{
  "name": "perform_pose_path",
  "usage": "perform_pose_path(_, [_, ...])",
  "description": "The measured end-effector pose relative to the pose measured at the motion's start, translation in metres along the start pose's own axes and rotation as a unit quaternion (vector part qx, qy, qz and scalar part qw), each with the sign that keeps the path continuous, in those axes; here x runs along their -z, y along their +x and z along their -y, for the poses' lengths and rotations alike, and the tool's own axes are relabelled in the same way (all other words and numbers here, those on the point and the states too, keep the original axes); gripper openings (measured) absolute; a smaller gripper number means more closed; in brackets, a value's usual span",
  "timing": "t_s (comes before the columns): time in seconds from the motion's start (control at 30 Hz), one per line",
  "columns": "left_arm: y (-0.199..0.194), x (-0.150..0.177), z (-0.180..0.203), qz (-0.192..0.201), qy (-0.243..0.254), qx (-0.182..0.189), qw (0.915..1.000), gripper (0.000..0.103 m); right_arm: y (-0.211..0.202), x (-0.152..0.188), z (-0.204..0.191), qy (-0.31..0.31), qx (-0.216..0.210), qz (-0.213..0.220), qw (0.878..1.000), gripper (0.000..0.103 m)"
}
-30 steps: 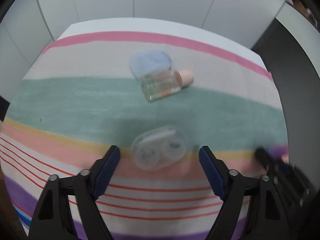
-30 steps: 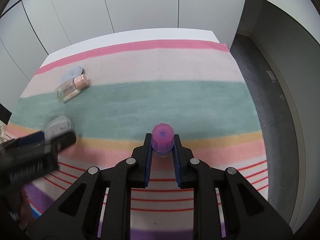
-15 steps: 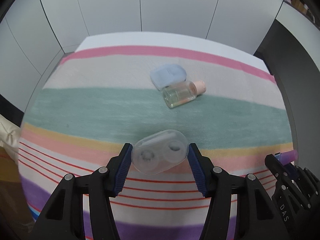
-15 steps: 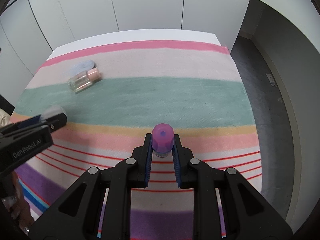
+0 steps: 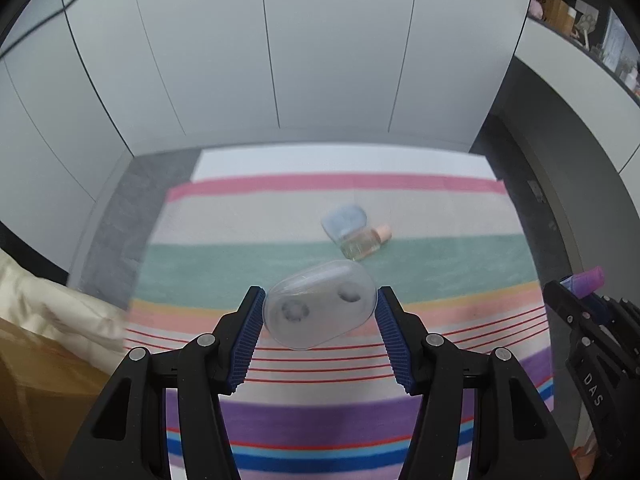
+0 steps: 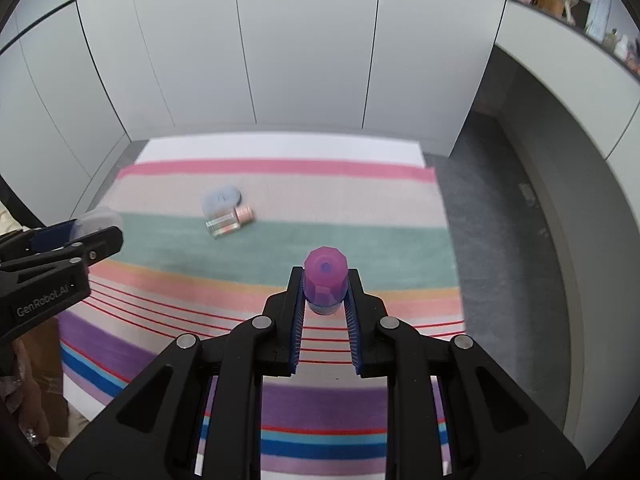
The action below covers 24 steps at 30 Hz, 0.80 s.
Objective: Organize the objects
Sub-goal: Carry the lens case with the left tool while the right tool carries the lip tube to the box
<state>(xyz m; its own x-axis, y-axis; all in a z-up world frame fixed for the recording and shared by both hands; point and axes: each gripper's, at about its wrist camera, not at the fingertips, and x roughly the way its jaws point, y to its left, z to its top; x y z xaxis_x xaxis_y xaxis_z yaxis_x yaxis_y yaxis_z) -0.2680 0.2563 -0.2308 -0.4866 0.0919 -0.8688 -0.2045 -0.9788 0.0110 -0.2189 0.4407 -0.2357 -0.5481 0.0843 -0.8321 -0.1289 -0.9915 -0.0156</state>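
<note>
two light things, one in each gripper.
left gripper (image 5: 319,312) clamps the slick clear case (image 5: 320,309) by its ends; right gripper (image 6: 325,300) pinches the purple-capped bottle (image 6: 325,285) below its cap.

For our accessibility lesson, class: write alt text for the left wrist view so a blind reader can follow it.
The left gripper holds a clear plastic oval contact lens case between its blue-padded fingers, above a striped multicoloured cloth. Farther back on the cloth, a small clear glass bottle with a peach cap lies on its side against a pale blue rounded case.
</note>
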Motion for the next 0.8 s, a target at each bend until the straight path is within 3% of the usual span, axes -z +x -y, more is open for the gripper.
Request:
perform_pose_path(0.4, [-0.103, -0.016, -0.014, 0.055, 0.01, 0.001, 0.9984, 0.057, -0.093, -0.039, -0.021, -0.018, -0.001, 0.045, 0.999, 0.02])
perform_pose_path(0.8, [-0.145, 0.011, -0.032, 0.067, 0.014, -0.011, 0.9976, 0.057, -0.12, -0.026, -0.038, -0.026, -0.004, 0.038, 0.999, 0.02])
